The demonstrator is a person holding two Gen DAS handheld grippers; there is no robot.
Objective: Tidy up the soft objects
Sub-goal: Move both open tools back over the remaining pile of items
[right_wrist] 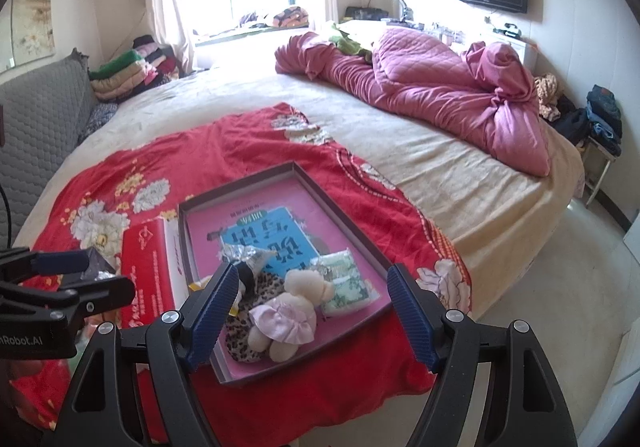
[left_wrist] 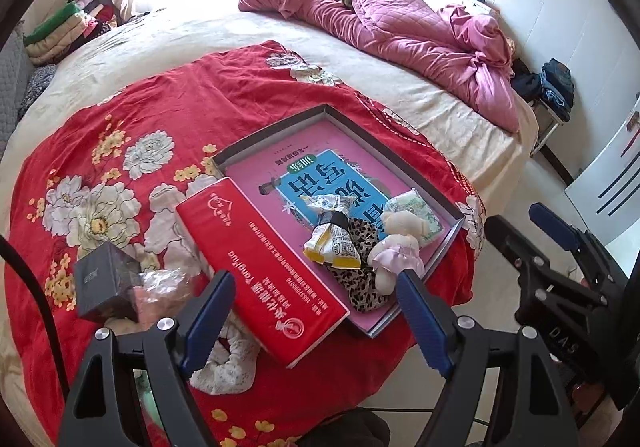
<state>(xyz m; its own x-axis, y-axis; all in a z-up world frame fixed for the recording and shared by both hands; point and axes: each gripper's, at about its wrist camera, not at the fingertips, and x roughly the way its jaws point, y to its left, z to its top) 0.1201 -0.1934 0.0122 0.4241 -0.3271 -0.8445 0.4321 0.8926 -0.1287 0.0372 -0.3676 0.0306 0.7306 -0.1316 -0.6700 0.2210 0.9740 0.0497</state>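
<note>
A shallow grey box lid (left_wrist: 448,247) (right_wrist: 344,207) with a pink and blue book cover inside lies on a red floral cloth (left_wrist: 168,115) (right_wrist: 256,135). In it sit a small plush bear in a pink skirt (left_wrist: 394,251) (right_wrist: 288,311), a leopard-print scrunchie (left_wrist: 360,287) (right_wrist: 240,339), a green tissue pack (left_wrist: 416,211) (right_wrist: 344,287) and snack wrappers (left_wrist: 332,243). A white lacy scrunchie (left_wrist: 228,363) lies outside the lid. My left gripper (left_wrist: 316,323) is open above the red box. My right gripper (right_wrist: 310,307) is open around the bear, empty.
A long red box (left_wrist: 260,267) (right_wrist: 148,267) lies left of the lid. A dark cube box (left_wrist: 108,279) and a crinkled plastic bag (left_wrist: 160,291) sit further left. A pink quilt (right_wrist: 440,87) is heaped at the bed's far side. Floor lies to the right.
</note>
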